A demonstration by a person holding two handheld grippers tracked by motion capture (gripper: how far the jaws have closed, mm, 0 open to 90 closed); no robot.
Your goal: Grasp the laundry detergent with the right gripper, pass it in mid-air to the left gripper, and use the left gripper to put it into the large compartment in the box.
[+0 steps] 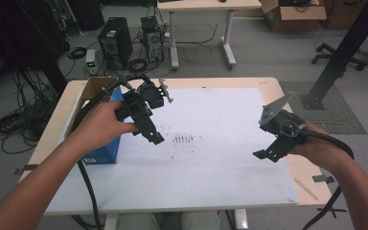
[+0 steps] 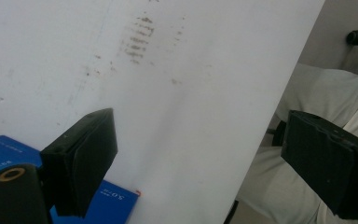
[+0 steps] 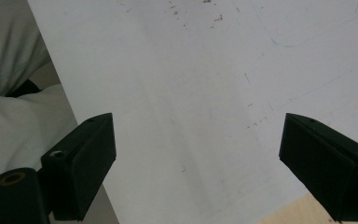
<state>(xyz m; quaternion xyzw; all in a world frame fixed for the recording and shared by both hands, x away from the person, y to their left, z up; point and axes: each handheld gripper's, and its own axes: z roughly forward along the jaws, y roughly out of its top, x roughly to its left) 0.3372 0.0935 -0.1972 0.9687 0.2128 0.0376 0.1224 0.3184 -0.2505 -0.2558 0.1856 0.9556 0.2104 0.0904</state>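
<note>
Left gripper (image 1: 146, 125) held above white rectangular counter sheet (image 1: 211, 158), jaws spread wide, empty. Blue rectangular cardboard box (image 1: 106, 152) just beside and below left gripper, at sheet's left edge; glossy blue face with white lettering (image 2: 116, 201). Right gripper (image 1: 273, 152) well apart, over sheet's right side, jaws likewise wide, empty.

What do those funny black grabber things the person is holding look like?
Each black plastic hand-held gripper, left and right, has two chunky block-shaped jaws, a grey three-cornered plate on top and a thick black cable trailing off. The forearms are bare, no sleeves.
</note>
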